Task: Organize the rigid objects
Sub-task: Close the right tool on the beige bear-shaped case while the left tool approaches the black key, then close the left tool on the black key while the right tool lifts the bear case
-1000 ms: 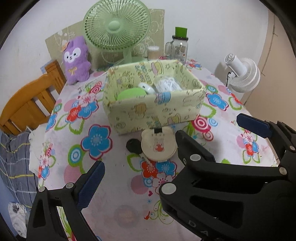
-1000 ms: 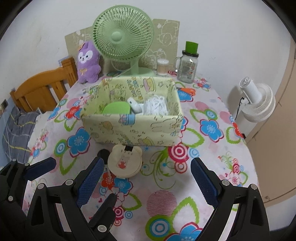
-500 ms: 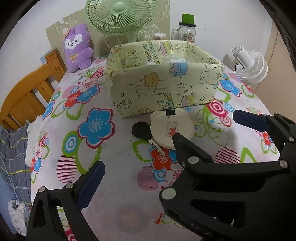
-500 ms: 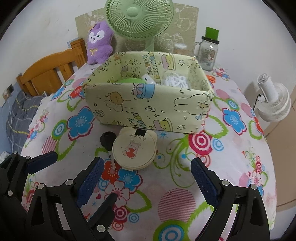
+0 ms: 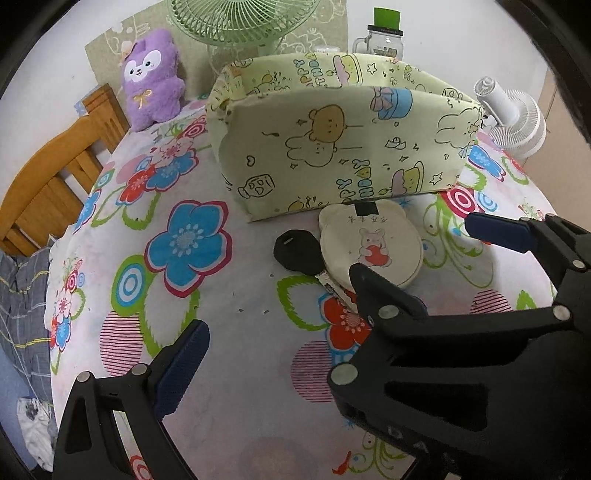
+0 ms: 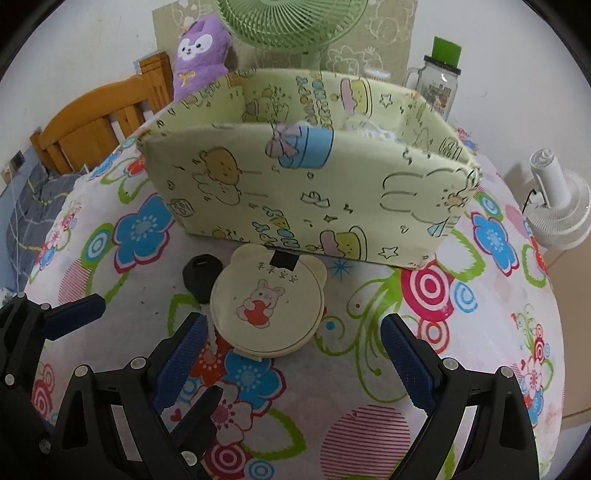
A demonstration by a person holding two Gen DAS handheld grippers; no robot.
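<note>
A wooden chair point(image 6: 99, 122) stands far off to the left of both tongs, at the edge of the flowered tablecloth point(image 6: 369, 387). A purple plush toy point(image 5: 153, 79) sits beyond the left gripper point(image 6: 140, 350), up and left of it, against the wall.

In the right wrist view the left gripper shows at the lower left, one blue pad reaching in from the edge and a black fingertip low down; its jaws stand wide apart with nothing between them. Just ahead of it lies a black key point(image 6: 203, 273), its blade tucked under the round cream bear-eared case point(image 6: 267, 304) that lies flat on the cloth.

The right gripper point(image 6: 291, 358) points down at that case. Its jaws stand wide, one blue pad just beside the case's near left rim, the other well clear to the right; neither pad presses on it. The case lies ahead of the tongs, partly between the two pads.

Directly beyond the case, almost touching it, stands the pale green fabric storage box point(image 6: 306, 192) with cartoon prints, white items barely showing over its rim. Behind the box rise a green fan point(image 6: 291, 26) and a glass jar point(image 6: 437, 86) with a green lid. Far right of the right gripper, off the table, stands a white fan point(image 6: 557, 201).
</note>
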